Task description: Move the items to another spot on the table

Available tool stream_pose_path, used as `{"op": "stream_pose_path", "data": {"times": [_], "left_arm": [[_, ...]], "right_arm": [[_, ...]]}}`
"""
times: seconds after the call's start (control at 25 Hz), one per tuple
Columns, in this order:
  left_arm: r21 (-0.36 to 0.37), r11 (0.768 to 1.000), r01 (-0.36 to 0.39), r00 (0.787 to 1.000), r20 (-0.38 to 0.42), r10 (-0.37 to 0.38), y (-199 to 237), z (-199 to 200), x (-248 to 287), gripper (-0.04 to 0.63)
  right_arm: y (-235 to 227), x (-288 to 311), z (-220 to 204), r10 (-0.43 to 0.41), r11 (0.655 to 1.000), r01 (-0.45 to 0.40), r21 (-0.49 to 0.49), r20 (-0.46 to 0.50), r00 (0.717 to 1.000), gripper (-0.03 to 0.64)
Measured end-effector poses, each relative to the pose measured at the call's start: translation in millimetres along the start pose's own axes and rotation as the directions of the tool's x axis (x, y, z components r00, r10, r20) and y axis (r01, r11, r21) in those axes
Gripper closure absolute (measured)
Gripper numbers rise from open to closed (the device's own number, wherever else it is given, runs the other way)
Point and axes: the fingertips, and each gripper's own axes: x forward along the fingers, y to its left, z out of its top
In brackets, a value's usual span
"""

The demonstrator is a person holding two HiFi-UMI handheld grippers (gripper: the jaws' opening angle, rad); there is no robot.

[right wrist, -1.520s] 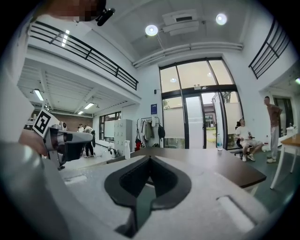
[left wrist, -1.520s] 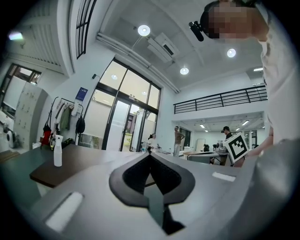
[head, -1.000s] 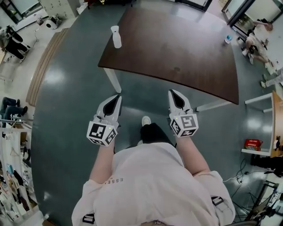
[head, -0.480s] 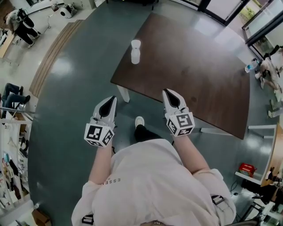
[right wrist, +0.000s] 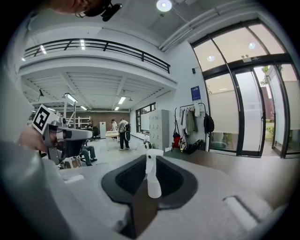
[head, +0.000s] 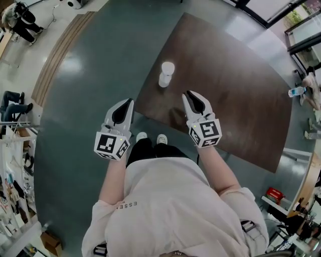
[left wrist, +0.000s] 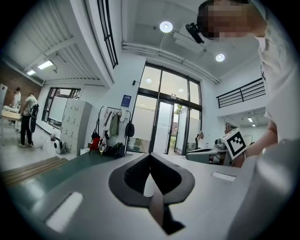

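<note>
A white spray bottle [head: 166, 74] stands upright near the left corner of the dark brown table [head: 230, 65]. My right gripper [head: 190, 94] hovers over the table's near edge, just right of the bottle and short of it. Its jaws are opening, with a narrow gap and nothing between them. In the right gripper view the bottle [right wrist: 152, 176] shows straight ahead beyond the tips. My left gripper [head: 130, 101] is shut and empty, held over the floor just off the table's left edge. Its own view shows the tips [left wrist: 150, 155] meeting, with nothing held.
The person's shoes [head: 150, 137] stand at the table's near edge on the grey-green floor. A small water bottle [head: 297, 92] lies beyond the far right end. People [head: 17, 15] stand at the upper left. A red box [head: 274, 194] sits at the lower right.
The person has walked up to the table, so bottle and table are much nearer. The right gripper now reaches over the table's near edge and its jaws have parted slightly.
</note>
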Motion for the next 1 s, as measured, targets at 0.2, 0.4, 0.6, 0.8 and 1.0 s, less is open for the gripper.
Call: {"op": "stream_pose_path", "data": {"times": [0.2,0.4,0.6,0.8,1.0], "left_arm": [[-0.037,0.997,0.065,0.997,-0.041,-0.066,47.1,-6.4,25.3,0.58],[-0.049,0.985,0.165,0.982,-0.084,-0.169,78.2,-11.2,57.3,0.58],[-0.069,0.97,0.232,0.967,-0.091,-0.238,105.0,-14.1,86.9,0.58],[-0.09,0.956,0.279,0.952,-0.104,-0.288,116.8,-29.2,104.1,0.58],[-0.107,0.945,0.309,0.941,-0.11,-0.32,119.0,-36.5,112.4,0.58]], "right_arm": [[8.1,56.2,-10.3,-0.035,0.998,0.038,0.041,-0.069,0.997,0.403],[3.3,97.4,-16.1,-0.135,0.989,0.139,0.058,-0.076,0.988,0.3],[2.8,131.2,-24.8,-0.184,0.979,0.192,0.069,-0.103,0.977,0.293],[-4.4,150.9,-32.0,-0.239,0.97,0.243,0.025,-0.117,0.964,0.312],[-7.5,152.9,-34.6,-0.262,0.964,0.266,0.021,-0.121,0.957,0.403]]}}
